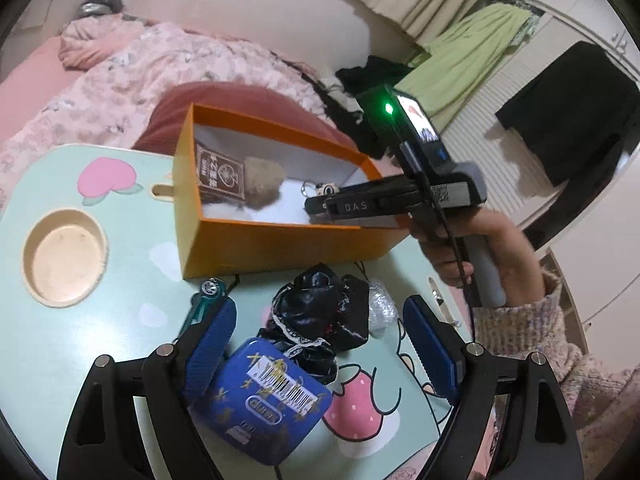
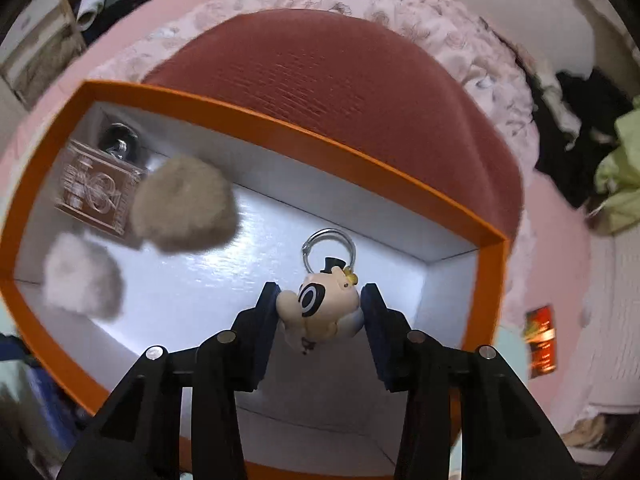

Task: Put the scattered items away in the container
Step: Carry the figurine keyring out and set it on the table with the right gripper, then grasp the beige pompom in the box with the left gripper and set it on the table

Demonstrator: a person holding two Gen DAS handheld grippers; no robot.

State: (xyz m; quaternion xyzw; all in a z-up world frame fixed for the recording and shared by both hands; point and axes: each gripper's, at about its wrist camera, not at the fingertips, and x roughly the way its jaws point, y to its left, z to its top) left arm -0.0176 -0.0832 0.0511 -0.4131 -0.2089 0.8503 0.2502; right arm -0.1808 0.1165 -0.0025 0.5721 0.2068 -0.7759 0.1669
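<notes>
An orange box (image 1: 280, 244) with a white inside stands on the mint table (image 1: 120, 340). It holds a brown card pack (image 1: 218, 178), two fluffy pompoms (image 2: 184, 204) and a dark round item (image 2: 118, 142). My right gripper (image 2: 320, 312) is over the box (image 2: 280, 136), shut on a cream figurine keychain (image 2: 320, 308) with a metal ring; it also shows in the left wrist view (image 1: 320, 206). My left gripper (image 1: 316, 344) is open above a blue tin (image 1: 260, 404) and black lace-trimmed cloth (image 1: 320, 308). A teal toy car (image 1: 204, 300) lies beside its left finger.
A round cup recess (image 1: 64, 256) sits in the table's left side. Crumpled clear plastic (image 1: 382, 304) lies right of the black cloth. A red cushion (image 2: 340, 80) and pink bedding (image 1: 140, 72) lie behind the box. Clothes hang at the right.
</notes>
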